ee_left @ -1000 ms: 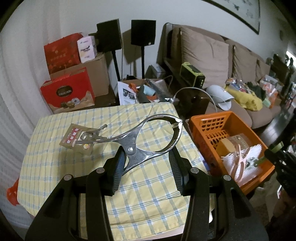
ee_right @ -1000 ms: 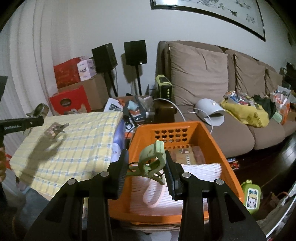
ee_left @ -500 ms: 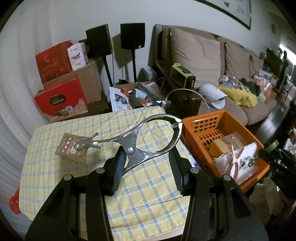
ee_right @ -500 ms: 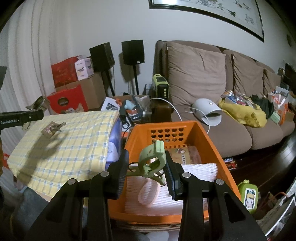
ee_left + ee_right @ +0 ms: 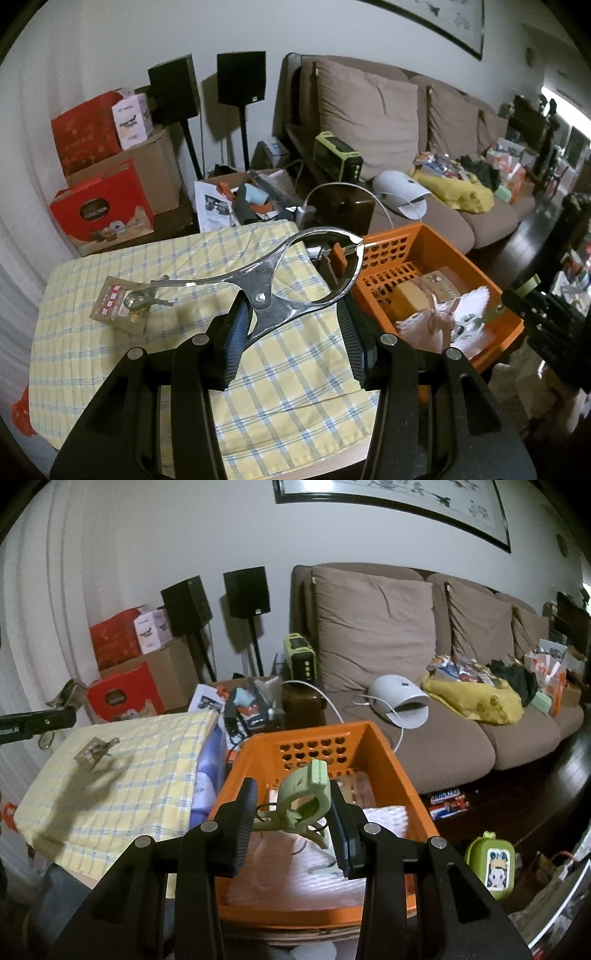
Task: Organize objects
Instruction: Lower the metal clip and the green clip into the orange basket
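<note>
Green clip sits pinched between my right fingers, upright, its rounded head poking up past the tips. Directly below and ahead of those fingers: the orange basket, white mesh padding already lining its floor. So the drop is straight down from my right fingers, nothing in the way that I can see.

Left side now: my left fingers grip the steel tongs near the pivot, long axis running crosswise, ring end out to the right, thin handle trailing left over the checked worktop. That ring end reaches toward the basket, which lies just off to the right of these fingers.

Right hand is the nearer one, I reckon; it hangs over the basket. The left must travel right, long axis first. A small carded clip rests on the cloth, left of my left fingers.
</note>
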Demonstrator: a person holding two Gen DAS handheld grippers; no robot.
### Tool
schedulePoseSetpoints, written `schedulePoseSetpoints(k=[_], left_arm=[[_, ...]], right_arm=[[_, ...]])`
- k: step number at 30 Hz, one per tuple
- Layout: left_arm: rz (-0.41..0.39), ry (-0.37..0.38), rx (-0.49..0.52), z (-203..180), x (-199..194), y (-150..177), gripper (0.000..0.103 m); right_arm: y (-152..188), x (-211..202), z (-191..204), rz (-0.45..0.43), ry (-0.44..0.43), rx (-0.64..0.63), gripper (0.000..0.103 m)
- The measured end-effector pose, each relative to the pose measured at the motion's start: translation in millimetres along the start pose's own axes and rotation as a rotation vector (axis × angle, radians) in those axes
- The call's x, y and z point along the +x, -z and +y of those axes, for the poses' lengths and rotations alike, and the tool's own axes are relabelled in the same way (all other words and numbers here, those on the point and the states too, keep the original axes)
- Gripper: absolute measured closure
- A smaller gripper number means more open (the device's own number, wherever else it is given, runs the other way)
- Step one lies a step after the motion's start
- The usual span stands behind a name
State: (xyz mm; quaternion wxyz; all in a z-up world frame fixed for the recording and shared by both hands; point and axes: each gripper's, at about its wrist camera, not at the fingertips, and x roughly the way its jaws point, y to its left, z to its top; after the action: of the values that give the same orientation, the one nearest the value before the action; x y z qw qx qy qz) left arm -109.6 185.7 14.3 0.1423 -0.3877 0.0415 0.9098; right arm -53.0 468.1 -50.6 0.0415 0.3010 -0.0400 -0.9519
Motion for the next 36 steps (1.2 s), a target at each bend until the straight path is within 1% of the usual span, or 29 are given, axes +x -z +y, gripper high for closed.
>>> schedulePoseSetpoints(k=[11, 16, 19, 26, 31, 36], left_arm=[[-0.007, 0.039, 0.044, -29.0, -3.0, -1.4, 0.059], [0.002, 0.076, 0.058, -42.7, 0.1, -0.7, 0.059], [-0.002, 0.053, 0.086, -54.4, 2.1, -0.1, 0.059], [0.003, 0.082, 0.068, -65.0, 3.8, -3.9, 0.059], [0.000, 0.101, 0.074, -74.8, 4.6, -5.3, 0.059], [0.012, 0.148, 0.072, -87.4, 7.1, -6.4, 0.059]], right_arm=[[-1.2, -4.2, -15.6, -0.013, 0.021, 0.027, 0.066], [-0.1, -3.9, -23.0, -0.009, 0.026, 0.042, 0.066], [-0.3, -5.3, -27.3, -0.010, 0.028, 0.047, 0.066], [-2.8, -12.9, -39.7, -0.028, 0.034, 0.076, 0.066], [-1.2, -16.0, -54.7, -0.030, 0.044, 0.113, 0.066], [-1.0, -14.8, -60.2, -0.026, 0.048, 0.126, 0.066]])
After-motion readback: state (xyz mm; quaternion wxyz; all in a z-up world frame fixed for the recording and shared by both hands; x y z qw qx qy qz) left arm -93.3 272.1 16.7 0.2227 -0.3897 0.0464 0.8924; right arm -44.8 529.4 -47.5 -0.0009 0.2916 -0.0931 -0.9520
